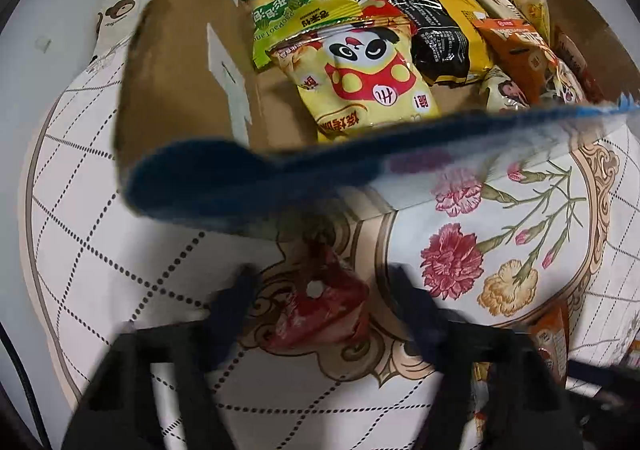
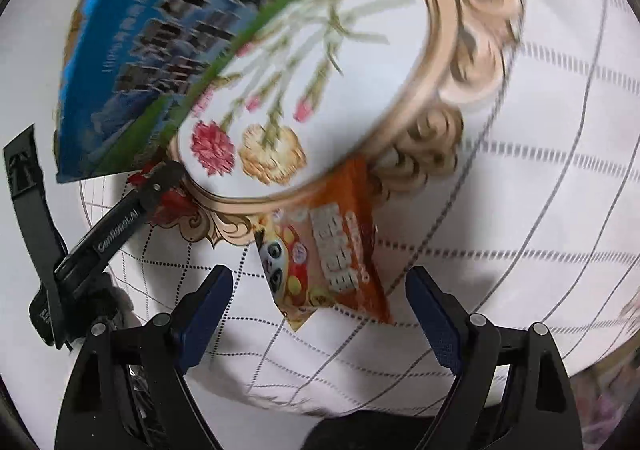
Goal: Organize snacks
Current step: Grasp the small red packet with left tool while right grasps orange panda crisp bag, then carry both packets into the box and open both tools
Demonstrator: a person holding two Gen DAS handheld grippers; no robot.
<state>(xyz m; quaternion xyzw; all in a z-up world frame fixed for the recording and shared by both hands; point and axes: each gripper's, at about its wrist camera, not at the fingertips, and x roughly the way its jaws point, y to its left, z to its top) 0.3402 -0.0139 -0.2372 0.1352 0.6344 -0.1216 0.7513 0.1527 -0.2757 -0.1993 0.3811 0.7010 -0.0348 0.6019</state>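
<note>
Tablecloth (image 1: 120,250), white with dotted grid and carnation medallion, covers the table. Brown cardboard box (image 1: 180,70) with blue printed outside fills 12 o'clock, packed with snack bags. Its blurred blue flap (image 1: 280,174) overhangs the red crinkled snack packet (image 1: 320,310) between the left gripper (image 1: 324,314)'s spread fingers, contact unclear. Orange panda snack packet (image 2: 328,262) lies flat between the right gripper (image 2: 320,314)'s wide-apart fingers, untouched.
</note>
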